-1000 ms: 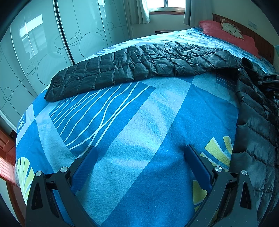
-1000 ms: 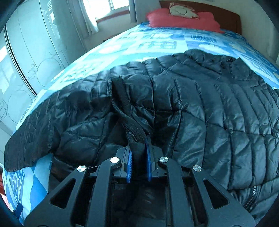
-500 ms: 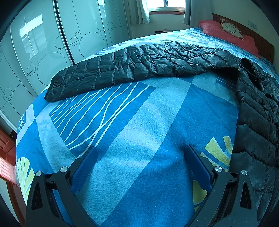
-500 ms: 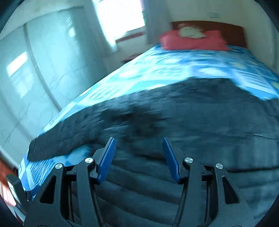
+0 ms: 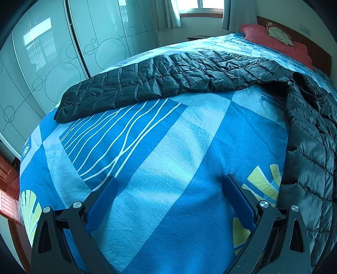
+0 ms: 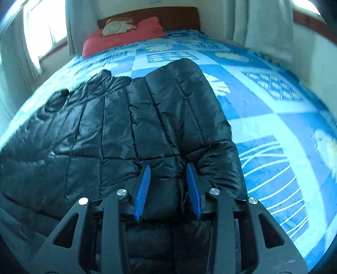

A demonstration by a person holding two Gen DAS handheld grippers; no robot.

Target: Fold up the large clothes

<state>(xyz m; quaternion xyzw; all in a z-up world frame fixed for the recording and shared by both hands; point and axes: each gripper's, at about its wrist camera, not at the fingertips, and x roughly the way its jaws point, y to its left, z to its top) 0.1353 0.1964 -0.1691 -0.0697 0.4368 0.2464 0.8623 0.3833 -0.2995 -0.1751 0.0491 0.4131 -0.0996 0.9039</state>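
Observation:
A black quilted puffer jacket (image 5: 311, 143) lies spread on the bed, one long sleeve (image 5: 168, 78) stretched out to the left across the blue sheet. My left gripper (image 5: 170, 178) hovers open over bare sheet, well short of that sleeve and left of the jacket's body. In the right wrist view the jacket (image 6: 147, 118) fills the left and centre, with a sleeve panel (image 6: 179, 94) running away toward the headboard. My right gripper (image 6: 168, 166) is low over the jacket's near edge. Its jaws are closing, a puff of fabric sits between the blue fingers (image 6: 144, 185), and the pads do not visibly press on it.
The bed (image 5: 168, 137) has a blue patterned sheet and a red pillow (image 6: 122, 38) at the wooden headboard (image 6: 177, 16). Frosted wardrobe doors (image 5: 52, 63) stand close on the left. Curtained windows (image 6: 42, 31) line the far walls. Bare sheet (image 6: 273, 147) lies right of the jacket.
The right gripper let go of the jacket's dark edge strip, swung across to the jacket's right side, opened wide and has since narrowed. The left gripper has stayed put.

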